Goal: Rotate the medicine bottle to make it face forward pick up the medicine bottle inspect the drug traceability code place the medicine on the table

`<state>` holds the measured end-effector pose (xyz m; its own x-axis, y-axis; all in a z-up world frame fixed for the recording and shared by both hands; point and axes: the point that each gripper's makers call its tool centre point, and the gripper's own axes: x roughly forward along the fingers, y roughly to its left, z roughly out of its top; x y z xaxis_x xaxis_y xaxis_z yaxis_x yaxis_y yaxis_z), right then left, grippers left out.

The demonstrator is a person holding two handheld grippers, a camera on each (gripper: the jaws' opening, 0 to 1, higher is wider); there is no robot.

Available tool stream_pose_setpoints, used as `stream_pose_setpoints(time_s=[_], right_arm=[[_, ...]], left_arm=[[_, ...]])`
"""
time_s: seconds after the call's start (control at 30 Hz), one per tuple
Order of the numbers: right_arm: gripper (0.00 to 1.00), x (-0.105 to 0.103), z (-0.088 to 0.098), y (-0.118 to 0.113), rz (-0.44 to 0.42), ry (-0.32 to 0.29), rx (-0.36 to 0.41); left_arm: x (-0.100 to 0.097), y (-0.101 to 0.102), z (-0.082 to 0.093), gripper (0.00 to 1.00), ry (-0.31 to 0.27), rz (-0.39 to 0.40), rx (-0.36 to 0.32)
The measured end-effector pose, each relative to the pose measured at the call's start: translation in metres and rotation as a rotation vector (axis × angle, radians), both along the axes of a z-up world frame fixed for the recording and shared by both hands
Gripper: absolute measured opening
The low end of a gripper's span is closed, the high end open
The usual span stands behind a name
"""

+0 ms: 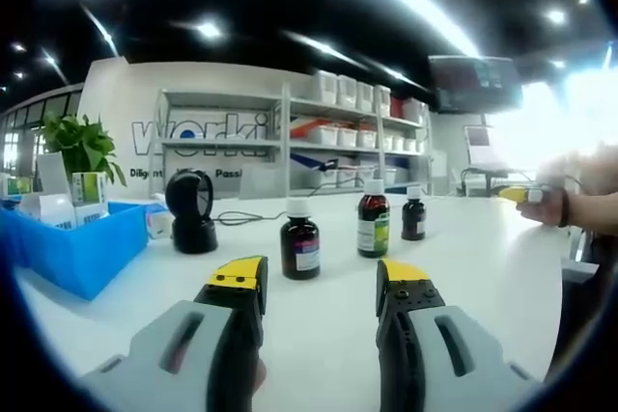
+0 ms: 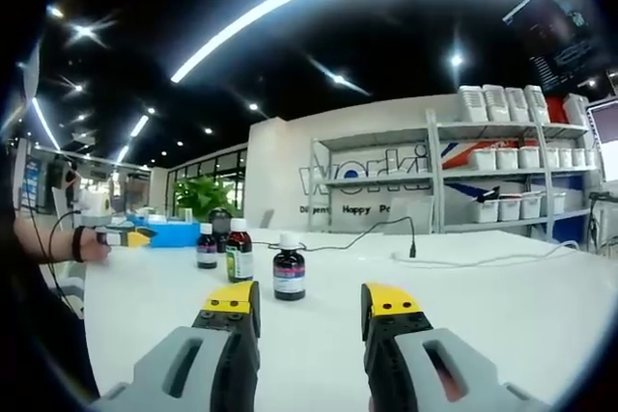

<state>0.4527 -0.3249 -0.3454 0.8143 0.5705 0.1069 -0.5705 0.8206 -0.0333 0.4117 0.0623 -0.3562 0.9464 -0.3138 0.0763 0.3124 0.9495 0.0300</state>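
Observation:
Three dark brown medicine bottles with white caps stand upright in a row on the white table (image 1: 483,277). In the left gripper view the nearest bottle (image 1: 300,248) stands just beyond my left gripper (image 1: 319,279), which is open and holds nothing. Behind it come a taller bottle (image 1: 373,220) with a green and white label and a small bottle (image 1: 413,214). At the far right a hand holds my right gripper (image 1: 522,195). In the right gripper view my right gripper (image 2: 309,301) is open and holds nothing, short of a bottle (image 2: 288,275). Two more bottles (image 2: 238,256) (image 2: 207,246) recede leftward toward my left gripper (image 2: 126,235).
A blue bin (image 1: 77,248) with small boxes sits at the left, with a black scanner stand (image 1: 191,211) beside it and a green plant (image 1: 82,147) behind. Shelves with white bins (image 1: 338,132) line the back wall. A cable (image 2: 386,238) runs across the far table.

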Motion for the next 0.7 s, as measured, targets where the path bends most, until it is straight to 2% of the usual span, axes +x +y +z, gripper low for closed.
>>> stream_pose_setpoints(time_s=[0.1,0.7], right_arm=[[0.37,-0.0003,-0.0024,0.0026,0.001,-0.004,-0.028],[0.36,0.0007,-0.0038,0.0022,0.005,0.003,-0.030]], left_arm=[[0.0000,-0.0002,-0.0002,0.36,0.000,-0.001,0.001],[0.0006,0.0008,-0.0003,0.36,0.000,0.001,0.000]])
